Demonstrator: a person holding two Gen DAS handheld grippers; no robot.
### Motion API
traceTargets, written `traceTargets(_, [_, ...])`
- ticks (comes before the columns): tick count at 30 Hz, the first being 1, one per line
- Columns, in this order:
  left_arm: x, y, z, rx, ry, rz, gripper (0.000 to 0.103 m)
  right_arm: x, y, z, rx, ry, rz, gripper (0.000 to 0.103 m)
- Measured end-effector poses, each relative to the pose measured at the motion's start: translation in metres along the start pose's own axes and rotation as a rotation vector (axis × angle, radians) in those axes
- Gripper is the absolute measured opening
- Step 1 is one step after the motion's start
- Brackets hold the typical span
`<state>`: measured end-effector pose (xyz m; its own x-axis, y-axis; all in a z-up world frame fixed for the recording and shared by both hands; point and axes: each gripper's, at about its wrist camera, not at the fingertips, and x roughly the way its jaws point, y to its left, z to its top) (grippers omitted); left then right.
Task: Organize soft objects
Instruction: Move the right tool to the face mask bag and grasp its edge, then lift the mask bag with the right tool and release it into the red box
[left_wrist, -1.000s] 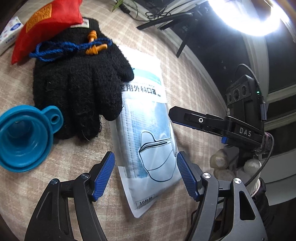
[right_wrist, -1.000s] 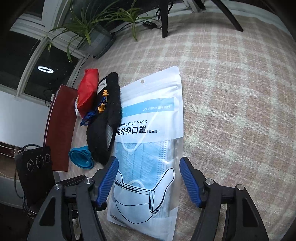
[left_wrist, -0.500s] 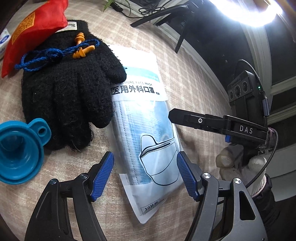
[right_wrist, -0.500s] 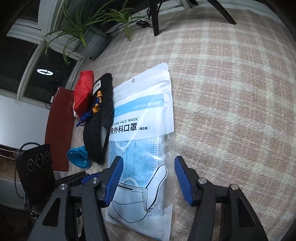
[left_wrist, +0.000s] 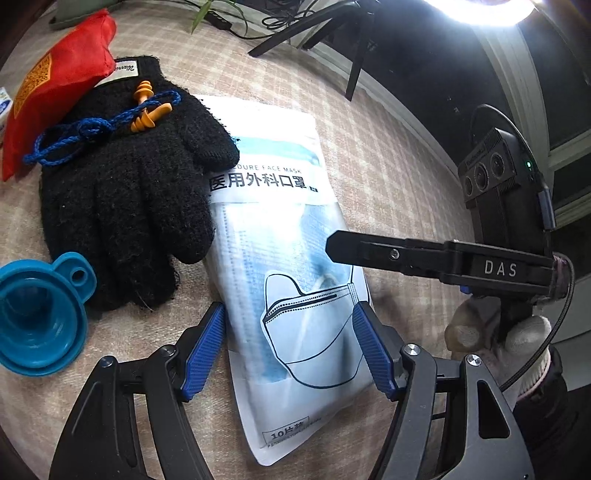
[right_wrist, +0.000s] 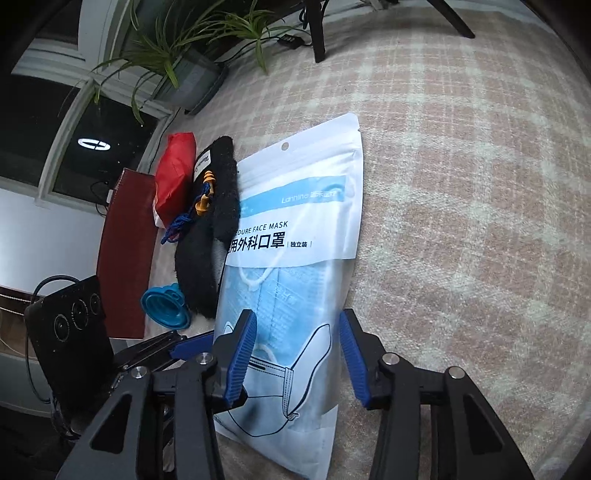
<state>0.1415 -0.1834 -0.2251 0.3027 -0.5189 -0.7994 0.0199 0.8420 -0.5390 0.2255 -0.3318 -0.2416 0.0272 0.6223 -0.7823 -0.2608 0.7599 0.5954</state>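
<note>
Plaid cloth (right_wrist: 461, 184): face mask pack (right_wrist: 295, 240) flat beside black glove (left_wrist: 129, 192). Right gripper (right_wrist: 297, 352) closing astride pack, pads not touching. Left gripper (left_wrist: 288, 350) wide astride it.

Hid the left edge of the mask packet (left_wrist: 280, 236) and the start of its printed title under the black glove (left_wrist: 125, 192). Lost part of the blue funnel (left_wrist: 35, 314) and of the red pouch (left_wrist: 48, 77) past the left border. Blurred the small print on the packet's foot beyond reading. Covered the packet's near left corner behind a claw arm in the right wrist view.
</note>
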Motion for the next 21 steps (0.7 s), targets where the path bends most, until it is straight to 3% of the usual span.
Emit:
traceTargets(7, [-0.003,-0.021,-0.004,0.068,-0.017,-0.006,0.069,-0.016,0.001,-0.010,0.021,-0.027,0.020,0.038])
traceTargets(12, [-0.004,-0.024,-0.004,0.065,-0.027,-0.022,0.068,-0.032,0.007,-0.017,0.000,-0.074,-0.019,0.027])
traceTargets(21, [-0.036,-0.040,-0.009,0.119,-0.094,-0.055,0.067,-0.067,0.024,-0.030,-0.007,-0.156,-0.031,0.027])
